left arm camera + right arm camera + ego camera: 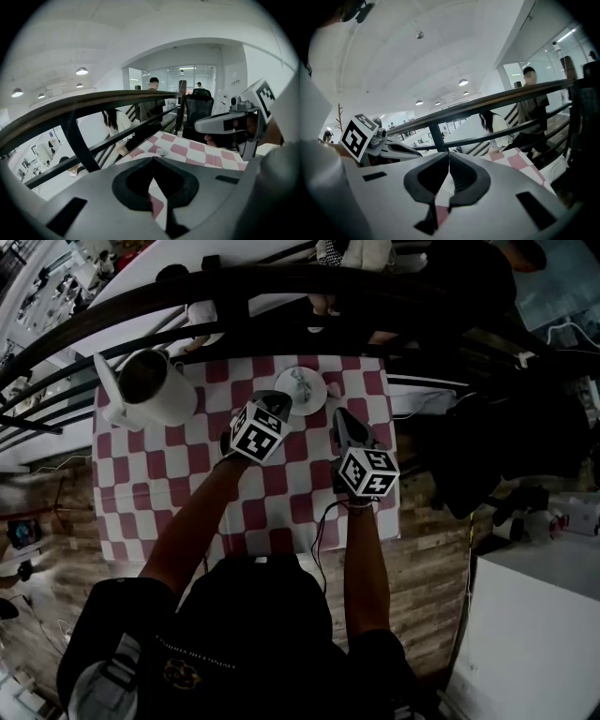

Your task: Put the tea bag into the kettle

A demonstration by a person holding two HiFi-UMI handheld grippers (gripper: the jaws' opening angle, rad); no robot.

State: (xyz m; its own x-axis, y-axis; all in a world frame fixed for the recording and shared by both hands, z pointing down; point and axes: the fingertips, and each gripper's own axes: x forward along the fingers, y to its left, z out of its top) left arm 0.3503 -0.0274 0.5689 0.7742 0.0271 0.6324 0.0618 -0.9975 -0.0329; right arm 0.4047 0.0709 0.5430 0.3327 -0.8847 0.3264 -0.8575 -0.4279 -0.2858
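A white kettle [148, 387] with an open dark mouth stands at the far left corner of the checkered table [281, 493]. A small white plate [316, 396] at the far middle carries the tea bag [298, 382]. My left gripper [277, 401] hovers at the plate's near-left rim, its jaws shut with nothing between them [152, 158]. My right gripper [343, 418] hangs just right of the plate, jaws likewise shut and empty [449, 154]. Each gripper view shows the other gripper beside it, the right gripper [229, 123] and the left gripper [375, 143]. Neither gripper view shows the kettle.
A dark curved railing [281, 296] runs along the table's far edge, with stairs and people beyond it. Wooden floor [431, 587] surrounds the table. A white cabinet top [534, 634] stands at the near right. The person's arms reach over the table's near half.
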